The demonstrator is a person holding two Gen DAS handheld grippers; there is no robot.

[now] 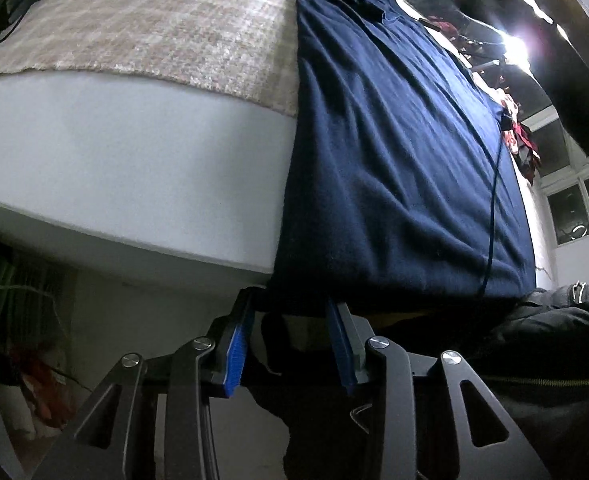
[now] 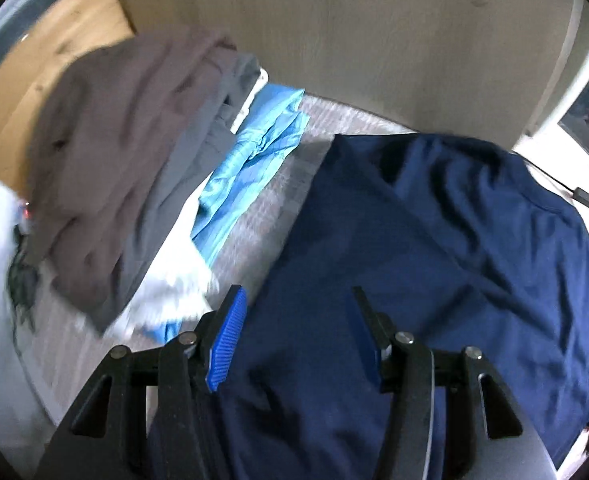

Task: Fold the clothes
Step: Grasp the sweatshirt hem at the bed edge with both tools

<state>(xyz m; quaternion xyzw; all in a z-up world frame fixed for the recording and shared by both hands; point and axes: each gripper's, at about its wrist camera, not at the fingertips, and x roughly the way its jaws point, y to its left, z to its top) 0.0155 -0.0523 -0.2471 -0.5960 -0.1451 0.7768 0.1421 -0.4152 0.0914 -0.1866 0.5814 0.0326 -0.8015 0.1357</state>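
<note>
Navy shirt (image 1: 394, 152) lies flat along the mattress (image 1: 114, 152), its hem hanging over the near edge. Left gripper (image 1: 294, 312) sits at that hem, jaws parted; whether they pinch cloth is unclear. Right gripper (image 2: 294, 300) hovers over the shirt (image 2: 434, 240), jaws apart, grasping nothing. Beside the shirt lies a brown garment pile (image 2: 126, 160).

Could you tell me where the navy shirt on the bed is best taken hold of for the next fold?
Probably at the hem of the navy shirt, where it hangs over the front edge of the mattress. That edge is free to pinch from below and in front; the left gripper sits there, jaws open. The rest lies flat, harder to pinch.
</note>
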